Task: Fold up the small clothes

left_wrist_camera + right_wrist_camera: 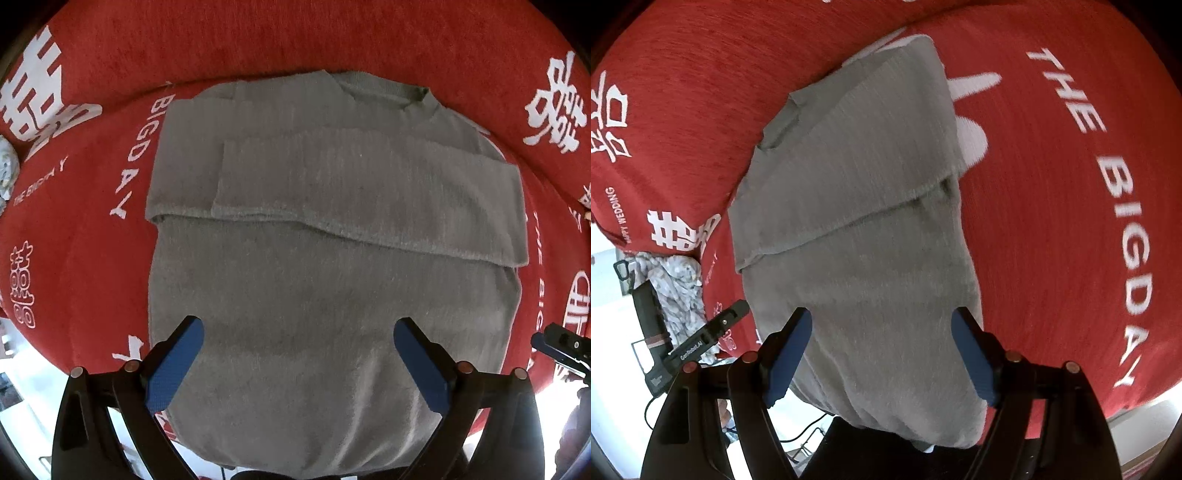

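From my station, the left gripper (298, 360) pointed straight down over the near hem of the grey sweater (332, 277), its jaws spread wide and holding nothing. The right gripper (881, 354) was tilted down at the same hem from the sweater's right side, its jaws also apart, with cloth lying between them but not pinched. The sweater lay flat on the red blanket (92, 240), both sleeves crossed over its chest, collar at the far end. As I judged it, the next step was lifting the hem toward the collar: I should grip both hem corners evenly, raise them together, and keep the sleeves undisturbed.
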Tool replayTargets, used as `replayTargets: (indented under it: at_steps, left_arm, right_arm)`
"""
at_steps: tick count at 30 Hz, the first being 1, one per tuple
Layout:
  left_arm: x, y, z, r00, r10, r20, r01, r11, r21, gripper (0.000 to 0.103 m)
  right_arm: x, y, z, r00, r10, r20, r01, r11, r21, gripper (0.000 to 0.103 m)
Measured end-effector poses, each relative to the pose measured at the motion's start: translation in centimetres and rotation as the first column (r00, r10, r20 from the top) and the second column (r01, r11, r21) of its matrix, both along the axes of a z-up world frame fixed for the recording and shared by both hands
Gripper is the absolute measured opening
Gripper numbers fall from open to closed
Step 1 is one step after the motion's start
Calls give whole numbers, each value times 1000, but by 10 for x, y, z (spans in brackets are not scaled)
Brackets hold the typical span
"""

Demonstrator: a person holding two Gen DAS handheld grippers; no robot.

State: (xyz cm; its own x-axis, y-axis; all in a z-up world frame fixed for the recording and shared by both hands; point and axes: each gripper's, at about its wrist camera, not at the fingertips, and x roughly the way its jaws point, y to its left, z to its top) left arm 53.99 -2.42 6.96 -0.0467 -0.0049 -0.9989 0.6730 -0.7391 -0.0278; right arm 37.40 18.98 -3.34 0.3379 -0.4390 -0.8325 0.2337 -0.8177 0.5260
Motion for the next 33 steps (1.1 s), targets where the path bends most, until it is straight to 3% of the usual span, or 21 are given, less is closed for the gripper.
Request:
replayTargets:
  at_steps: [8,12,21,23,28,33]
  left_arm:
    - [69,-14,-27,1000,0,10,-1,996,88,103]
    - [116,-16,-46,999,-5,37,1,993,118,103]
    - [198,8,-93,996,8,94,-34,958,284,103]
    - [206,15,-103,994,8,109,-41,951,306,103]
    - [203,35,-102,993,-39,108,9,963,271,103]
    - [209,51,-111,996,26,90,-58,923,381,103]
  right_arm:
    - [45,21,-21,997,-57,47,56,998,31,81]
    - [76,37,-34,998,-33,61,29,997,65,81]
    - [143,88,-69,983,14,184,-34,994,105,81]
    - [155,96,-79,979,26,204,-51,992,118,81]
    - [170,105,-100,976,38,214,-68,988,136,81]
    - [184,96,-108,969,87,231,-115,987,109,82]
